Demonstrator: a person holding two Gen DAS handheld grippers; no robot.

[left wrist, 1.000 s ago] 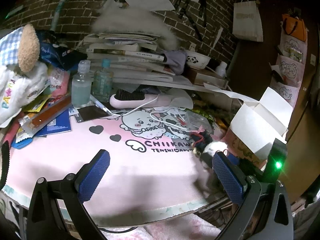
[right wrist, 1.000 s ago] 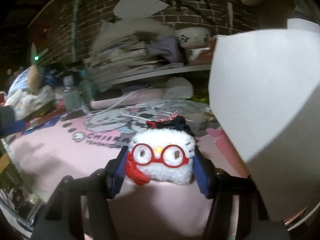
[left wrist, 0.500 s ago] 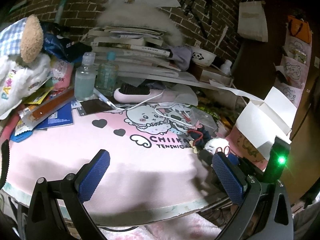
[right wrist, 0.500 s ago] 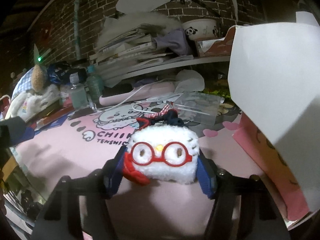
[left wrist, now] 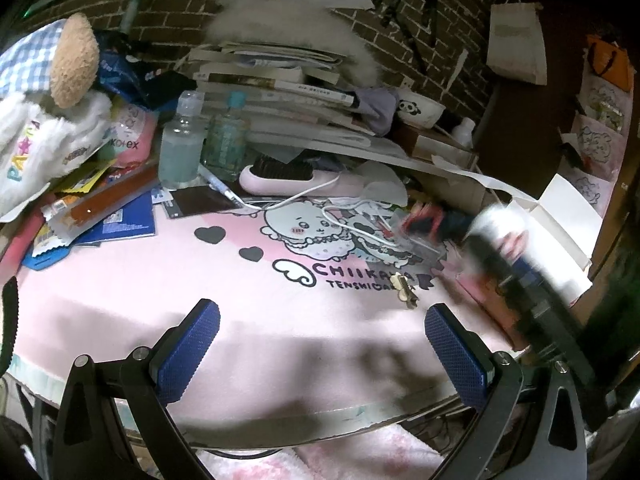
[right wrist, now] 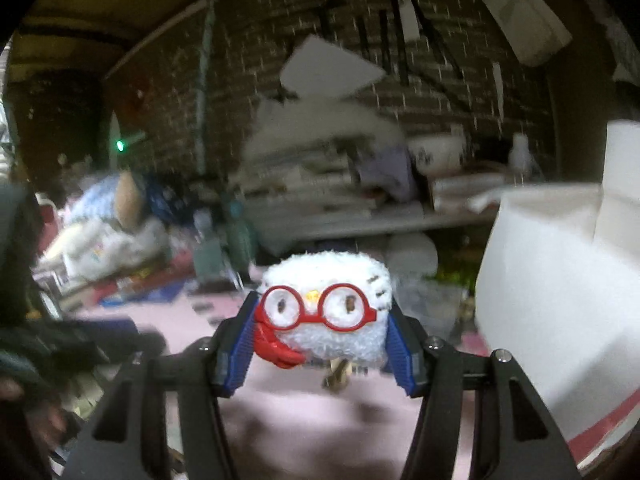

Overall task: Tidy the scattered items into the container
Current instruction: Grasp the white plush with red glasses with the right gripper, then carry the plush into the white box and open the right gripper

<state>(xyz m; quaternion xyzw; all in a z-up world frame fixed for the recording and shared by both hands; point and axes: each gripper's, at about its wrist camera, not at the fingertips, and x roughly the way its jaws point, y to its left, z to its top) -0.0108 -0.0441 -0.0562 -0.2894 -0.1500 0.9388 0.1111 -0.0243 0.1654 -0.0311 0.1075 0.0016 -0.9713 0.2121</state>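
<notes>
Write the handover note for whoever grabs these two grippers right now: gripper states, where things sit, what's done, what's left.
Right gripper: shut on the white owl plush with red glasses, held above the pink mat.
Left gripper: open, holding nothing, low over the mat's near edge.
White box: open, at the mat's right side, just right of the plush.
Done: plush picked up.
Left: drop it into the box; a small clip and the clear bag are on the mat.
</notes>
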